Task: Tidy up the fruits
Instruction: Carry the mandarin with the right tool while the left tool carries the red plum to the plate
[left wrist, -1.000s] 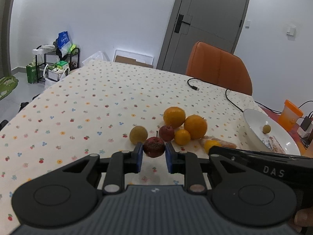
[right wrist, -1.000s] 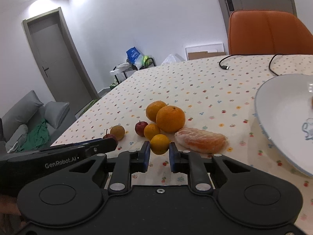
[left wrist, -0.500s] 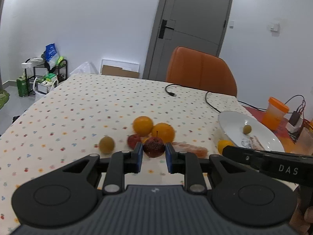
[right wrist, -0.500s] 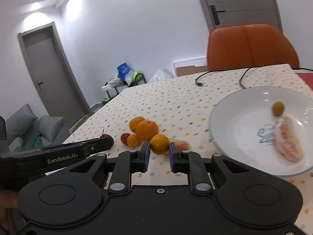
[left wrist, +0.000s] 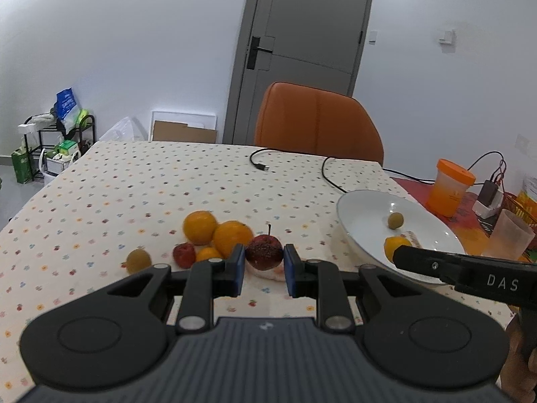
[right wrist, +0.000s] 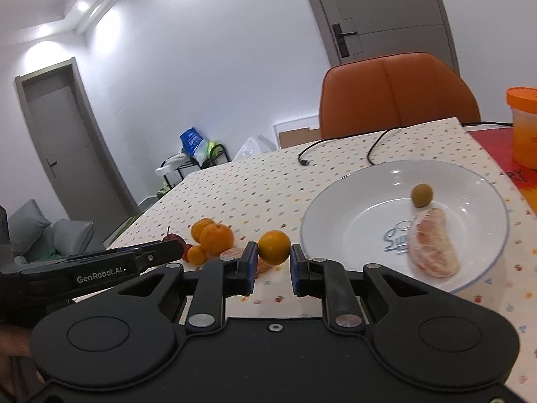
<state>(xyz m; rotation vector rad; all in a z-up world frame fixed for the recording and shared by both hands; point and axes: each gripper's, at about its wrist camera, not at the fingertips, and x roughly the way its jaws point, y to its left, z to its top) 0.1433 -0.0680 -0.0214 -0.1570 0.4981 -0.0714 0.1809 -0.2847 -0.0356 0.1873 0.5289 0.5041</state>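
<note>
Nearest us, our left gripper (left wrist: 263,266) clamps a dark red apple (left wrist: 263,252) and our right gripper (right wrist: 273,264) pinches a small orange (right wrist: 274,247), both lifted clear for carrying. Beyond waits the white plate (right wrist: 335,201), seemingly the collecting spot; further left, loose fruits (left wrist: 214,231) remain on the tablecloth (left wrist: 134,184).

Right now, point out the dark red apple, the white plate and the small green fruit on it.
dark red apple (left wrist: 263,252), left wrist view, front skin.
white plate (right wrist: 349,215), right wrist view, bare inner surface.
small green fruit (right wrist: 422,194), right wrist view, centre.

bright ceiling spots (right wrist: 82,5) | soft shadows | fisheye-bent edges | slight blur
</note>
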